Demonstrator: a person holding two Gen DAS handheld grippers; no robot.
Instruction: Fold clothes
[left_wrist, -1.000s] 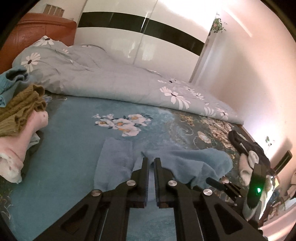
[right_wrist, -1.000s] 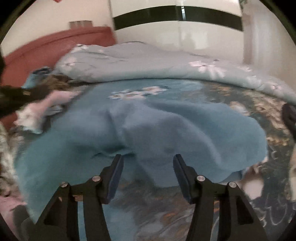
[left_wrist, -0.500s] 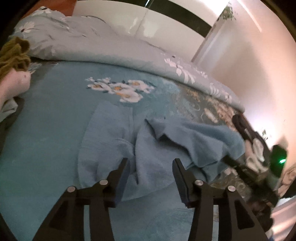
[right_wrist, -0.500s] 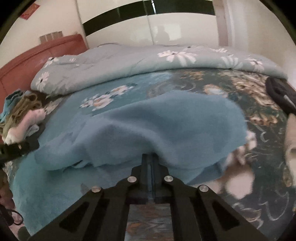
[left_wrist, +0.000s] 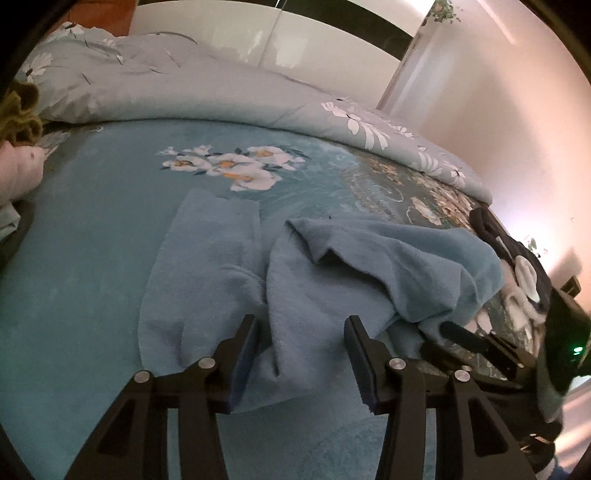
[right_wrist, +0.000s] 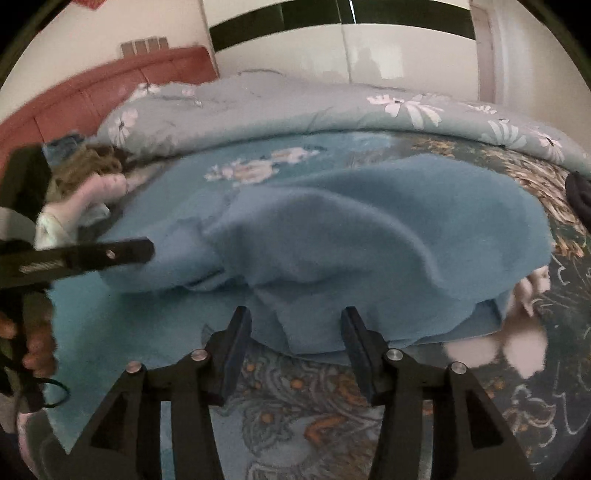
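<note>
A blue fleece garment (left_wrist: 332, 273) lies crumpled on the bed, one flat part to the left and a bunched fold to the right. It fills the middle of the right wrist view (right_wrist: 369, 240). My left gripper (left_wrist: 301, 332) is open and empty, its fingers over the garment's near edge. My right gripper (right_wrist: 295, 325) is open and empty, with the garment's near hem between and just beyond its fingers. The right gripper also shows at the right of the left wrist view (left_wrist: 480, 343), and the left gripper at the left of the right wrist view (right_wrist: 92, 256).
The bed has a teal floral sheet (left_wrist: 92, 221). A rolled grey floral duvet (left_wrist: 184, 88) runs along the far side. A pile of other clothes (right_wrist: 85, 184) lies at the left by the red headboard (right_wrist: 92, 96). Dark and white clothes (left_wrist: 517, 258) lie at the right edge.
My left gripper opened from shut and moved closer over the garment. My right gripper shut on the garment's hem half a second ago and has now opened again.
</note>
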